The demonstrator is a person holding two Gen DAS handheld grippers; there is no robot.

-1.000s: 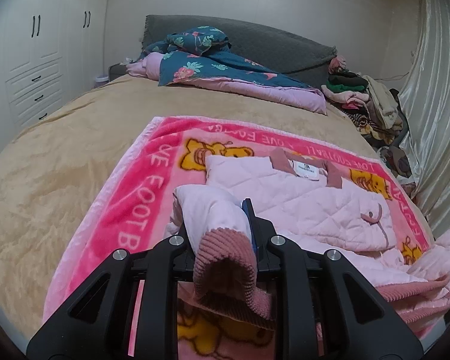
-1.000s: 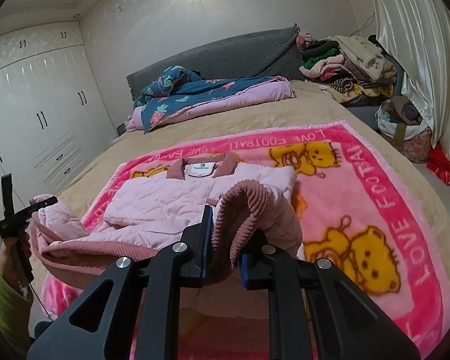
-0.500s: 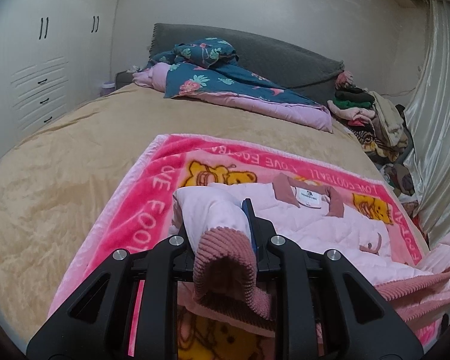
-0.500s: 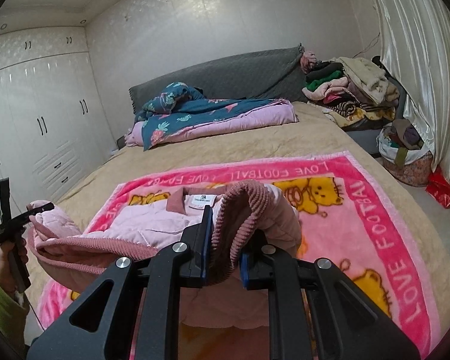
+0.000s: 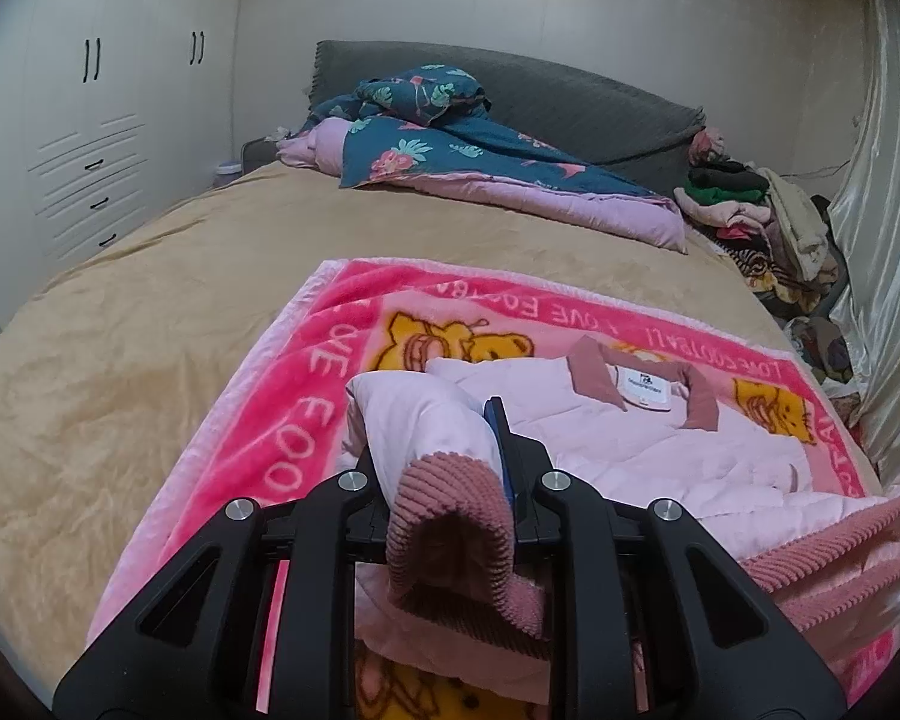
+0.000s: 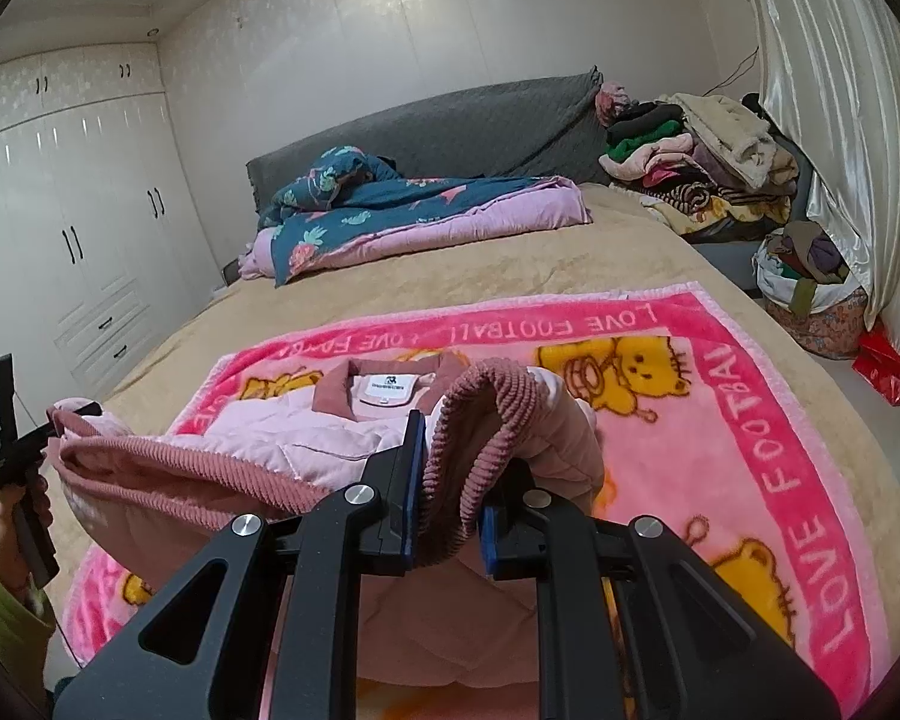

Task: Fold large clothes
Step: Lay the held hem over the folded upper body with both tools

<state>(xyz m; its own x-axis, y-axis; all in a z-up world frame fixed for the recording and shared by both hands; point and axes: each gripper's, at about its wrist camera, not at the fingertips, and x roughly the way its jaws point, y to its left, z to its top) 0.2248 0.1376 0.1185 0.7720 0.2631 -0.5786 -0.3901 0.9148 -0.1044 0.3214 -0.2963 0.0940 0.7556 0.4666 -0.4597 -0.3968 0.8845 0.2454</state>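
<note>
Both grippers carried hem fwd toward collar (image 5: 645, 387); left gripper (image 5: 450, 468) & right gripper (image 6: 450, 480) clamped on jacket (image 5: 630, 450) hem—keep level, lay edges square.

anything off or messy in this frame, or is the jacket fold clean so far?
Fold looks fine: both grippers, left gripper and right gripper, clamp the pink quilted jacket by its ribbed hem, collar flat on the pink blanket. Only untidy spot: a heaped, unfolded clothes pile beside the headboard.

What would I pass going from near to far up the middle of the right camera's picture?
Right gripper → ribbed hem → jacket collar → pink blanket → tan bedspread → floral quilt → grey headboard.
</note>
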